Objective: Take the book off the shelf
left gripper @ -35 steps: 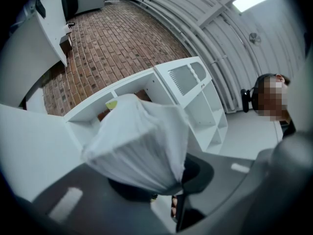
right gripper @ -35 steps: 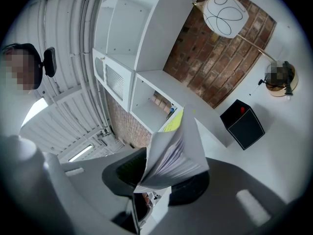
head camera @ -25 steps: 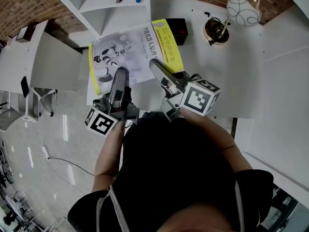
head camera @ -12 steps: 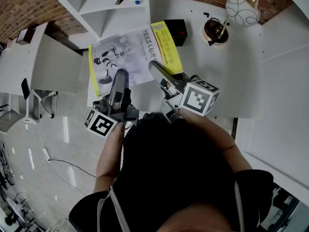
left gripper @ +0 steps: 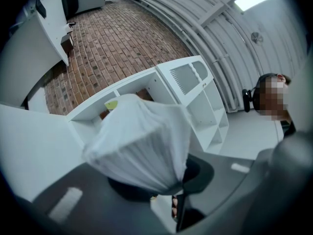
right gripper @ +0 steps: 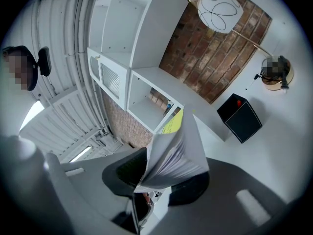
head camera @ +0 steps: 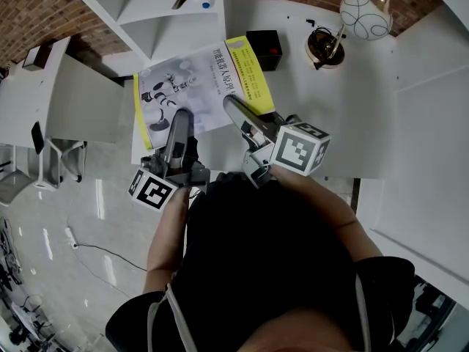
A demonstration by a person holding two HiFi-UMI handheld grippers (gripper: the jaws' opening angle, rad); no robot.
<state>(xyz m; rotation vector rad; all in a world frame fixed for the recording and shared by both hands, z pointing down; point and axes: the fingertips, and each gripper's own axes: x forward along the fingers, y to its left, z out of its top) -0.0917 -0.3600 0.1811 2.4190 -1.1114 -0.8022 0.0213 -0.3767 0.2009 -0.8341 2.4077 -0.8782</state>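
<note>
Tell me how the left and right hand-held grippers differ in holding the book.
The left hand-held gripper clamps the book under its robot picture, pointing straight away; the right hand-held gripper clamps nearer the yellow strip, angled leftward. Both are shut on the book's near edge.

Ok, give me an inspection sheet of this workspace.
Surface: white table, smooth top.
Job's things: white-and-yellow paperback book with a robot picture, held before the white shelf unit.
Clutter: small black box and white globe lamp on the table.
Grippers: left gripper and right gripper, jaws of both shut on the book's near edge.
Cables: thin dark cable on the grey floor.
Surroundings: red brick wall.
</note>
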